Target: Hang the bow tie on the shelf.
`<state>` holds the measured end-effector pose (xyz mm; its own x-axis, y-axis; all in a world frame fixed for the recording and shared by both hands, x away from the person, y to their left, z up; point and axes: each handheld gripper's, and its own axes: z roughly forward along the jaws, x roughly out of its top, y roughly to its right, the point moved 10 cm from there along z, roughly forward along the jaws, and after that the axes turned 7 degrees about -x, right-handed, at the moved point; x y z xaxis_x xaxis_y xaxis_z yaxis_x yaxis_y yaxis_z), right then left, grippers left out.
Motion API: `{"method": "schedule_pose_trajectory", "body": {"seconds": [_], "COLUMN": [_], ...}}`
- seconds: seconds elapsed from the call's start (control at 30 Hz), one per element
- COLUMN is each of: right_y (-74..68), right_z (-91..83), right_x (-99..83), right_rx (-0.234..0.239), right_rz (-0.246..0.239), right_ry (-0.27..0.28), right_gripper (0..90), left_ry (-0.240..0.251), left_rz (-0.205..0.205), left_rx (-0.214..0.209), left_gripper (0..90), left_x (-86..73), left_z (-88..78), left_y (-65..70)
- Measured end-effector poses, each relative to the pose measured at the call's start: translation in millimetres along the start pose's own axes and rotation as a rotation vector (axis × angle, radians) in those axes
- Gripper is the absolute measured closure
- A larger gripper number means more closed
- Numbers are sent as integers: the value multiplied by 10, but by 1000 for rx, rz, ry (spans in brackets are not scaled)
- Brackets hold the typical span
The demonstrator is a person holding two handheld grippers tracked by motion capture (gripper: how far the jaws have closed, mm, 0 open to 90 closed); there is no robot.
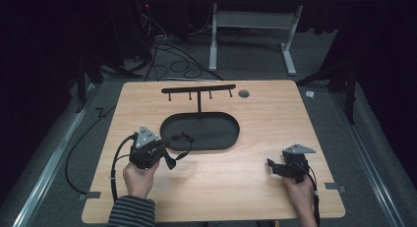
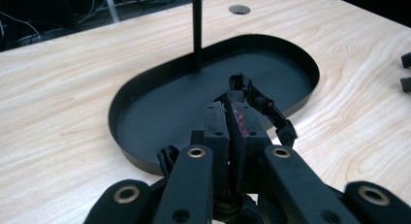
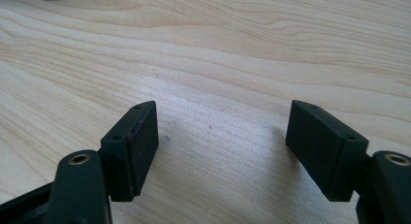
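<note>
Where the dark strap (image 2: 261, 105) runs down between the closed pads of the left hand-held gripper (image 2: 235, 122), its lower part is hidden, and its exact kind is hard to make out: it looks like a black linked band, perhaps a watch strap. Seen from above, the strap (image 1: 181, 144) hangs in a loop from the left hand-held gripper (image 1: 164, 149), one end over the near left rim of the oval black tray (image 1: 223, 131). The jaws of this hand-held gripper are clamped tight on the strap, with a reddish pad face showing between them. The left hand (image 1: 139, 179), in a striped sleeve cut off by the bottom edge, grips the tool from below and points it toward the tray. The right hand-held gripper (image 1: 271, 167) lies low near the right front corner, aimed leftward, jaws standing wide apart with nothing between them; its own view shows only bare wood beyond the two pads (image 3: 138, 141). The right hand (image 1: 301, 192) is also cut off at the bottom edge. A thin black post rises from the tray to a crossbar with small hooks (image 1: 198, 91). The surface (image 1: 246, 187) is pale wood with a round cable hole (image 1: 243, 93) near the far edge. Beyond it the room is dark, with cables on the floor (image 1: 167, 60) and a white desk frame (image 1: 251, 25).
</note>
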<state>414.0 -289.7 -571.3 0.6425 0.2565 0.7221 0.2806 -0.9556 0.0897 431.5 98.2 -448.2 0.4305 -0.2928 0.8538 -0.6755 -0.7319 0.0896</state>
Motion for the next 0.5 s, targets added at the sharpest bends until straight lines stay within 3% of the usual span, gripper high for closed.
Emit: {"method": "schedule_pose_trajectory", "body": {"seconds": [0.5], "right_y": [-4], "right_z": [-4], "right_x": [-3], "right_rx": [3], "right_rz": [-3], "right_ry": [-2], "right_gripper": [286], "left_ry": [51], "left_rz": [-30], "left_rx": [42], "left_gripper": [863], "left_x": [336], "left_z": [-54], "left_y": [-275]}}
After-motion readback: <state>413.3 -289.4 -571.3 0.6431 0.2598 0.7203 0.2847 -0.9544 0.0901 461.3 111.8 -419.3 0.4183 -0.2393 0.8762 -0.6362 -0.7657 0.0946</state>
